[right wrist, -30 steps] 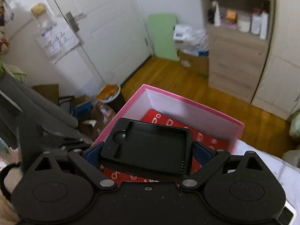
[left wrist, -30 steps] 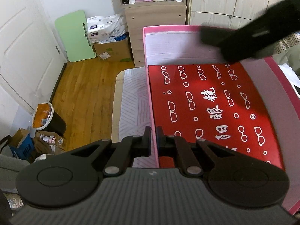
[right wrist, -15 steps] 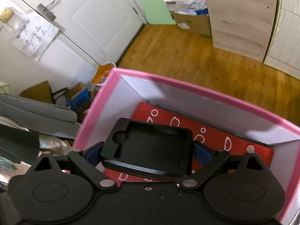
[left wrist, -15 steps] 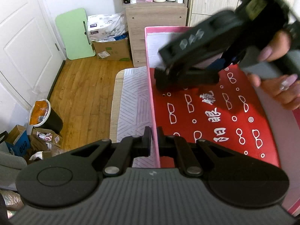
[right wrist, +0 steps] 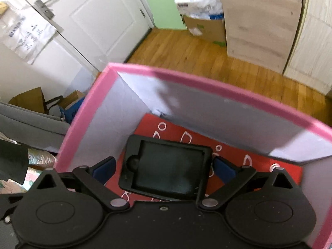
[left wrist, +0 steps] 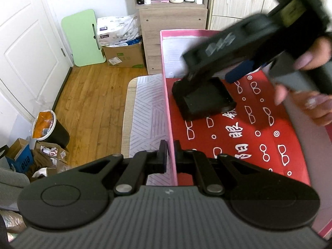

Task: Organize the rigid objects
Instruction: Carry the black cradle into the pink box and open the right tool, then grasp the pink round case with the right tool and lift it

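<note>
A black rectangular tray lies on the red patterned floor of a pink box, near its far left corner. In the right wrist view the black tray sits between the blue pads of my right gripper, which stand apart from its sides; the gripper is open. My right gripper hovers over the tray in the left wrist view. My left gripper is shut on the box's left wall near the front.
The pink box rim stands on a bed with a striped grey cover. Beyond are a wooden floor, a wooden cabinet, a white door, a bin and cardboard boxes.
My right gripper came down into the box with the black tray, then opened; the tray now rests on the red floor. My left gripper has kept its hold on the wall.
</note>
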`<state>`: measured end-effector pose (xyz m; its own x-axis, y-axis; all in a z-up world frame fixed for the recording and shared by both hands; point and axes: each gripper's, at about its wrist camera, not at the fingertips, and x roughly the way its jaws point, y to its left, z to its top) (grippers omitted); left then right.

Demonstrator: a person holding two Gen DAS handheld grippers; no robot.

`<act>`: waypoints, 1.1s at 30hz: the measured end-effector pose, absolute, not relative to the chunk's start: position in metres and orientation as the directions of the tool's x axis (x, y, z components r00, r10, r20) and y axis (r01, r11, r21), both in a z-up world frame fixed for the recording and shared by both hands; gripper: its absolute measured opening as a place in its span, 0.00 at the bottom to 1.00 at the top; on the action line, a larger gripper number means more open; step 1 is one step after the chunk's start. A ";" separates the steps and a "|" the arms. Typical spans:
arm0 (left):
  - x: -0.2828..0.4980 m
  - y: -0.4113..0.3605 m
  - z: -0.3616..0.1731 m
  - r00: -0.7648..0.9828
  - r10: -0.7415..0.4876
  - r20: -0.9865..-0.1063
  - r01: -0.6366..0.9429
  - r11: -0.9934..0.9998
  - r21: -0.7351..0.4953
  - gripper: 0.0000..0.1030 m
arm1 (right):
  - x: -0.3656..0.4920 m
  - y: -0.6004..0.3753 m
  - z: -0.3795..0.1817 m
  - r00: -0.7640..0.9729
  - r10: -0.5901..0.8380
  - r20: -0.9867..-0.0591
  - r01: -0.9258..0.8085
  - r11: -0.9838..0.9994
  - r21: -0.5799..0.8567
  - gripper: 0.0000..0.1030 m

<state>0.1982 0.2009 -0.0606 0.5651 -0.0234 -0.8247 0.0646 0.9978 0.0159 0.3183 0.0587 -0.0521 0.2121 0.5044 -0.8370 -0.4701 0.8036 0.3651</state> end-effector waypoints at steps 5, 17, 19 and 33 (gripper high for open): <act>0.199 0.201 -0.061 0.565 -0.021 -0.825 0.065 0.998 0.020 0.05 | 0.304 0.031 -0.019 0.246 0.578 -0.778 -0.474 0.772 0.424 0.99; 0.198 0.198 -0.062 0.564 -0.010 -0.826 0.060 0.998 0.029 0.05 | 0.208 -0.068 0.042 0.513 0.613 -0.601 -0.589 0.761 0.273 0.97; 0.198 0.198 -0.062 0.562 -0.009 -0.827 0.059 0.998 0.029 0.05 | 0.192 -0.089 0.044 0.554 0.596 -0.581 -0.590 0.774 0.230 0.95; 0.198 0.196 -0.062 0.562 0.000 -0.827 0.064 0.997 0.044 0.05 | 0.145 -0.223 -0.008 0.621 0.422 -0.661 -0.300 0.906 0.298 0.60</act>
<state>0.1982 0.1965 -0.0617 0.5618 0.0000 -0.8273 0.0644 0.9970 0.0437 0.1446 -0.2234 -0.0076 0.6205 0.4221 -0.6609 -0.2996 0.9065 0.2975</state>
